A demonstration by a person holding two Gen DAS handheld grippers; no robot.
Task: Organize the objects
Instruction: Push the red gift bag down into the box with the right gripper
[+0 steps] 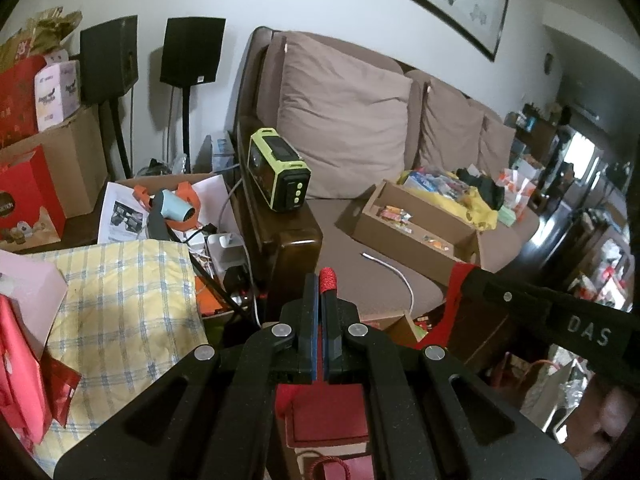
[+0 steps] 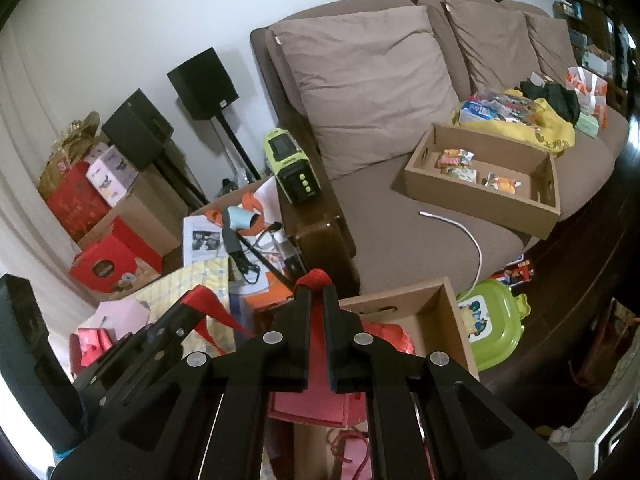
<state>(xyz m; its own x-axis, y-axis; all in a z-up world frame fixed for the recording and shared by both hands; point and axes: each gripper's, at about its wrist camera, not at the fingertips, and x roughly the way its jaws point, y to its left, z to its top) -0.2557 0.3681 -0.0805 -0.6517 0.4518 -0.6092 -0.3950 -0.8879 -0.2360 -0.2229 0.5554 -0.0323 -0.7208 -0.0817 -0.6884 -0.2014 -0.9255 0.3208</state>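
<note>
Dangling between both tongs (image 1: 323, 280), red bag (image 1: 328, 412).

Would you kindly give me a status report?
Left gripper shut on red rope handle. Right gripper shut on red fabric bag. Open cardboard box below.

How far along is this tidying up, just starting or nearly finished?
Probably midway. Done: a few snack packets already lie in the cardboard tray on the sofa. In hand: both the left tongs and right tongs are pinched on red handles of a red bag. Left: the clutter beside the sofa, like the hair dryer.
</note>
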